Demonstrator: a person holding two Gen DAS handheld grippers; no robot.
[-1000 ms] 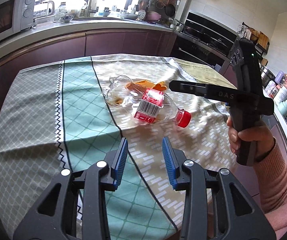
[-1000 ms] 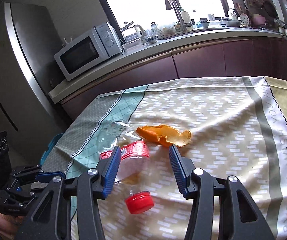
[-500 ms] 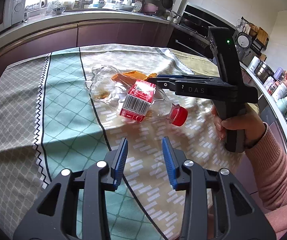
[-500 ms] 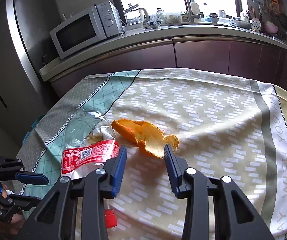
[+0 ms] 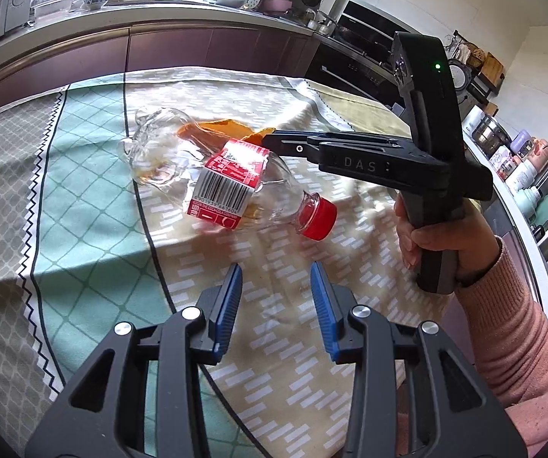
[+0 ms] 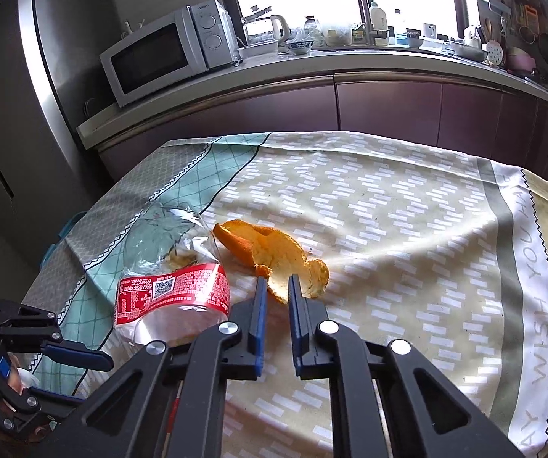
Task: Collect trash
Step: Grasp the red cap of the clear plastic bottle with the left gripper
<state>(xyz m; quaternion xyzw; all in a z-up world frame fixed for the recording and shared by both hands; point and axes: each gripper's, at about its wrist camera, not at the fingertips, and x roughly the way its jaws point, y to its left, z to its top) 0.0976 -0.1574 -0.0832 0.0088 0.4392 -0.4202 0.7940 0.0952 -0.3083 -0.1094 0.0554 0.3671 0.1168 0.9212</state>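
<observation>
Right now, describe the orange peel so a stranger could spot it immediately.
On the patterned tablecloth, look beside the crushed clear bottle with the red label. The orange peel lies just right of it: curled, bright orange outside, pale inside, its near edge between the right tool's tips.

We see a clear glossy plastic bottle (image 5: 212, 175), a matt, pitted orange peel (image 6: 274, 252), and a patterned cloth (image 6: 388, 229).

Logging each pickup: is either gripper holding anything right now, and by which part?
The right gripper has closed on the orange peel, pinching its near, torn edge. The left gripper is open and holds nothing, short of the plastic bottle.
</observation>
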